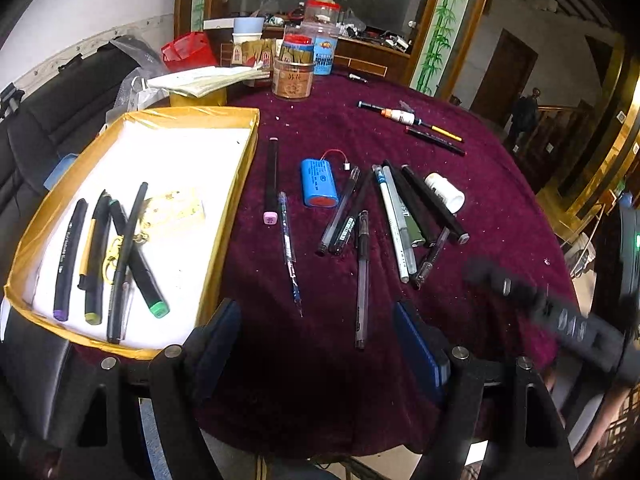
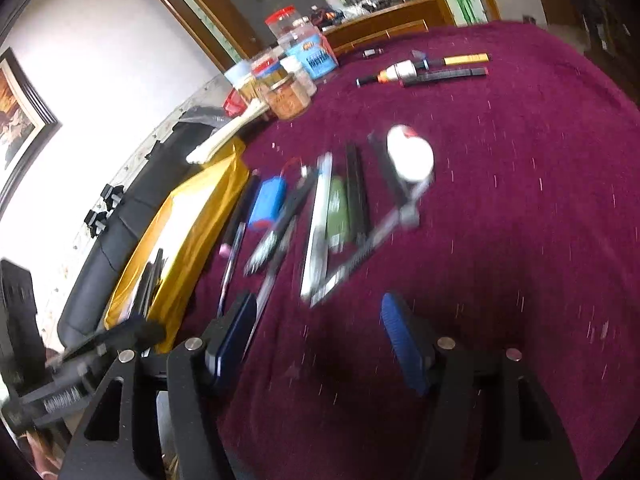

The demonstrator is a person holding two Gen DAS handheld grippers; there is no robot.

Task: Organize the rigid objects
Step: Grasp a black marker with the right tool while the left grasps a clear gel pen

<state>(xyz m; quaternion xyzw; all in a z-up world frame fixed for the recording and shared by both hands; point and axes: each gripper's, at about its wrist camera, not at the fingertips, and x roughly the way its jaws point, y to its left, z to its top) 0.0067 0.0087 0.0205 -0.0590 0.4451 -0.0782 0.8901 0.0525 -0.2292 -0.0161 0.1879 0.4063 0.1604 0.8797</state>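
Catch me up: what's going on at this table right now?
A person is sorting pens and markers off the maroon tablecloth into the yellow-rimmed box. Several markers already lie in it; many pens, a blue battery pack and a small white bottle are still loose on the cloth. The left gripper and the right gripper are both open and empty, above the near pens.

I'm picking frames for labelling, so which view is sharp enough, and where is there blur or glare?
Left wrist view: sharp on the pens and gold box; only the right gripper smears. Right wrist view: motion-blurred throughout, the white bottle blown out, wall overexposed. Both bend at the fisheye edges.
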